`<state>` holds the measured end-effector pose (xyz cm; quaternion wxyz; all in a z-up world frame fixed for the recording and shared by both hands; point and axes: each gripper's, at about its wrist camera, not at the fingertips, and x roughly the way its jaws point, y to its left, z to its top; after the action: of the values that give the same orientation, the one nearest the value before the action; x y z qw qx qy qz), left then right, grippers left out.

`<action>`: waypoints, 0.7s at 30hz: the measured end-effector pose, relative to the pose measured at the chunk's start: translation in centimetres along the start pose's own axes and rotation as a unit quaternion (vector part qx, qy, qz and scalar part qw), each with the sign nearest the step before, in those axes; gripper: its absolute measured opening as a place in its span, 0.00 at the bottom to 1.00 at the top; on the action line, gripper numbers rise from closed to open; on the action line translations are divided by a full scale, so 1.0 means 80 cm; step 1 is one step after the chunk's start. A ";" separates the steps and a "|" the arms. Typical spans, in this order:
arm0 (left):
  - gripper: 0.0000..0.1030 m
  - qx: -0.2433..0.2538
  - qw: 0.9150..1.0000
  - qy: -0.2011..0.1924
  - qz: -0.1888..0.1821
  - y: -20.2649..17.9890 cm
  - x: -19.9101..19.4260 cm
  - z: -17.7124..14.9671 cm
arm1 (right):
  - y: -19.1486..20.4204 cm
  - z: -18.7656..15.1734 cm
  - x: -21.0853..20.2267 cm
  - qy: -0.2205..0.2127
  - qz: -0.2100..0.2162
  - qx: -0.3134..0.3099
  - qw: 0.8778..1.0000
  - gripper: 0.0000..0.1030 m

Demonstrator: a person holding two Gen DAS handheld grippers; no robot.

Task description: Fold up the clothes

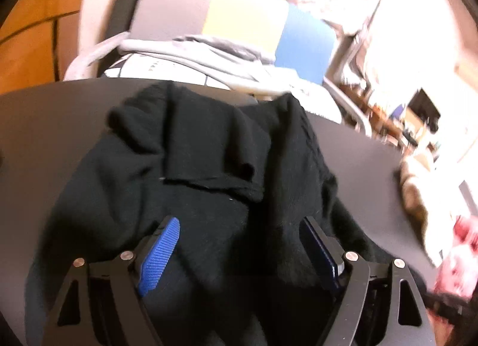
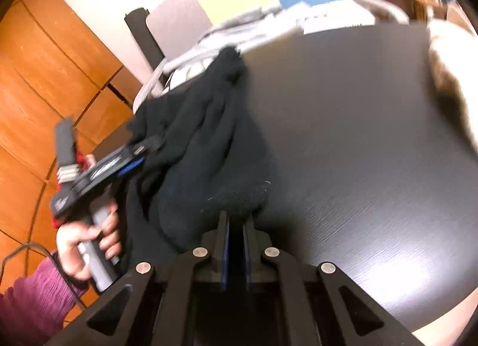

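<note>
Presently: black garment (image 2: 203, 142) lies bunched on the dark table (image 2: 358, 136). Right gripper (image 2: 236, 226) pinched on its near hem; left gripper (image 1: 239, 241) wide above it — gathering stage. Next, likely spread flat.

Magenta ribbed sleeve (image 2: 33, 298), blue-padded black hand-held gripper (image 1: 239, 235)

Garment (image 1: 209, 166) on table (image 1: 358, 160), chair (image 1: 167, 5) behind

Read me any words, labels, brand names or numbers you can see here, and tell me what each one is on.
None can be read.
Left tool: pale marks on its body and on the block at its rear, too blurred to read.
Black garment: no print visible.
Dark table: no text.
</note>
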<state>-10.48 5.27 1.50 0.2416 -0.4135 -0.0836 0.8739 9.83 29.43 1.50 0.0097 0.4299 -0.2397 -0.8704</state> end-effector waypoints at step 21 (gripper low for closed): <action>0.80 0.001 0.999 0.046 0.002 -0.014 -0.005 -0.048 | -0.159 0.240 -0.106 -0.106 -0.295 -0.084 0.946 0.03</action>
<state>-6.92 5.85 -0.26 0.2442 -0.4530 -0.0707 0.8545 3.14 50.41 12.25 -0.2374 0.3839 -0.0278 -0.8919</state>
